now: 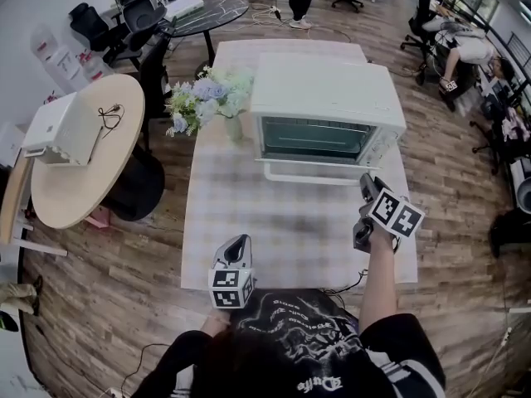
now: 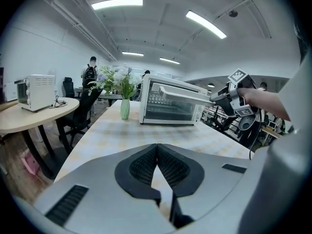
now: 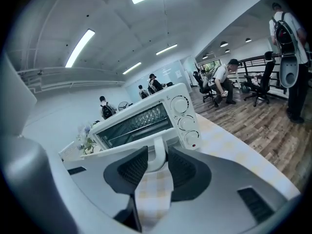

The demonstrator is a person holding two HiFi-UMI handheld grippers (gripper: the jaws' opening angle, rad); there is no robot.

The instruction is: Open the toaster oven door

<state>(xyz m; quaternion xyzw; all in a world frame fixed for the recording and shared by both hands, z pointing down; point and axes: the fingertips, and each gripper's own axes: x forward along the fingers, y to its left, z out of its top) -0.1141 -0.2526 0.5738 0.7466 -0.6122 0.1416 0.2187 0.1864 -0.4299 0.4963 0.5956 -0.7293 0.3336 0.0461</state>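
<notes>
One table (image 1: 249,247) is recorded, with one toaster oven (image 1: 319,89) at its far end, its single door (image 1: 314,139) tilted partly open. Two grippers are noted: the right gripper (image 3: 157,155) is clamped on the one door handle (image 1: 311,175), and the left gripper (image 2: 157,147) is closed on nothing.

1. Your right gripper (image 3: 157,152) has its black ribbed pads (image 3: 132,165) closed on the upright end of the white bar handle (image 3: 157,144), one pad on each side.
2. That handle belongs to the glass door (image 3: 134,126) of the white box-shaped toaster oven (image 3: 146,97), with a wire rack showing behind the glass.
3. Three round white knobs (image 3: 185,123) run down the oven's right side.
4. The oven stands on a pale checked tablecloth (image 3: 229,147).
5. Past the table lie a wooden plank floor (image 3: 273,126) and people by office chairs.
</notes>
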